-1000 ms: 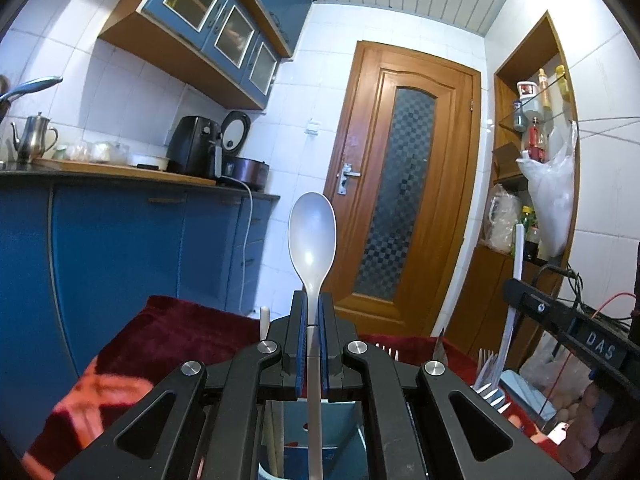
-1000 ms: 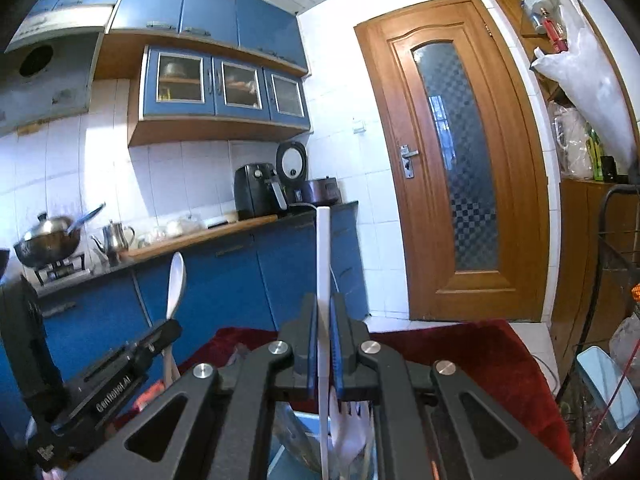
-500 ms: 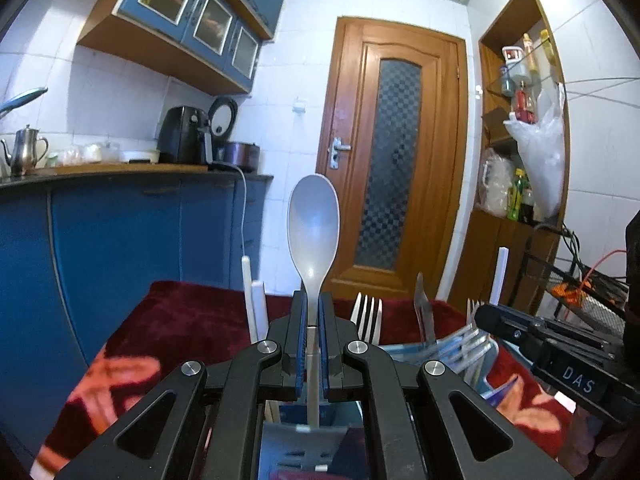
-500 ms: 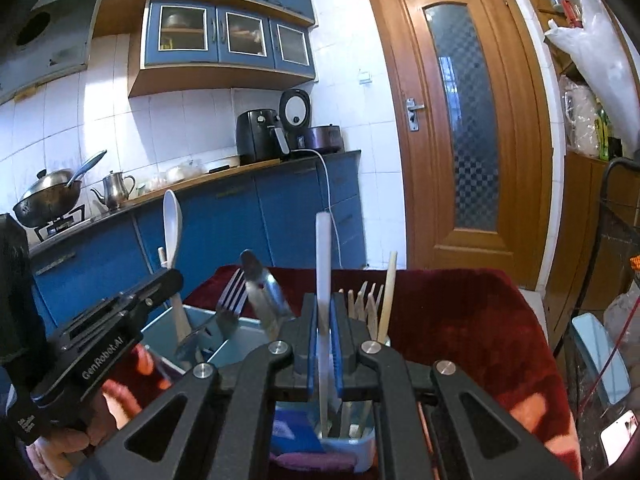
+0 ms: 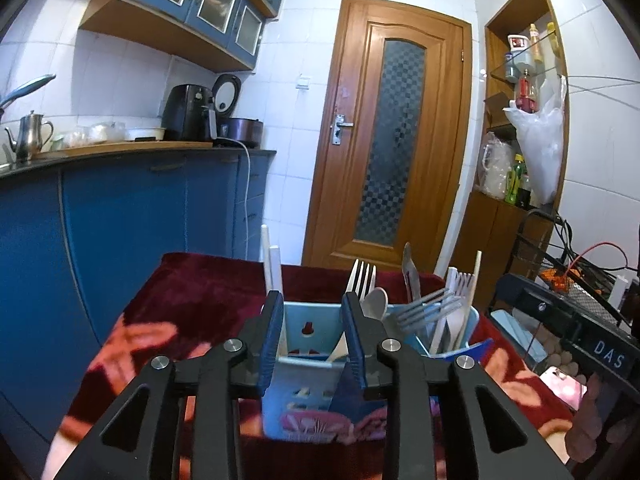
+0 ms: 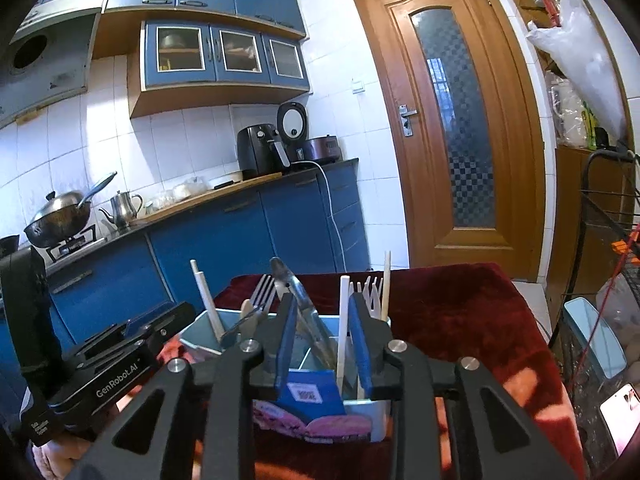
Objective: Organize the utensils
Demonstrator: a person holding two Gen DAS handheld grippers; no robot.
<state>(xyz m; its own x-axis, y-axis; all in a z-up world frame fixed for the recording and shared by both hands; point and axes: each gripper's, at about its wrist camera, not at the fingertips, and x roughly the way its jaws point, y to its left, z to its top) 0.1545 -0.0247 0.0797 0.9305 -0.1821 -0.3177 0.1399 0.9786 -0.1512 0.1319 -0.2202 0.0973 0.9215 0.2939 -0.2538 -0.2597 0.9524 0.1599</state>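
Note:
A light-blue utensil caddy point(image 5: 304, 312) stands on the red blanket with forks, a knife and white sticks upright in it. My left gripper point(image 5: 313, 300) hovers over its left compartment with its jaws opening. The grey spoon point(image 5: 376, 302) leans loose in the caddy, and its handle passes just inside the right pad without being pressed. My right gripper point(image 6: 322, 304) is over the caddy's point(image 6: 372, 412) right end with its jaws opening too. A white utensil handle point(image 6: 343, 300) stands free between them, close to the right pad.
The red patterned blanket point(image 5: 192, 304) covers the table. Blue kitchen cabinets point(image 5: 120, 220) run along the left and a wooden door point(image 5: 392, 140) is behind. A wire rack point(image 5: 580, 272) and a phone point(image 5: 564, 386) are at the right, near a person's hand point(image 5: 592, 432).
Both grippers tipped down toward the caddy and opened. The spoon left the left pads and now leans in the caddy. The white handle left the right pads and stands in its compartment.

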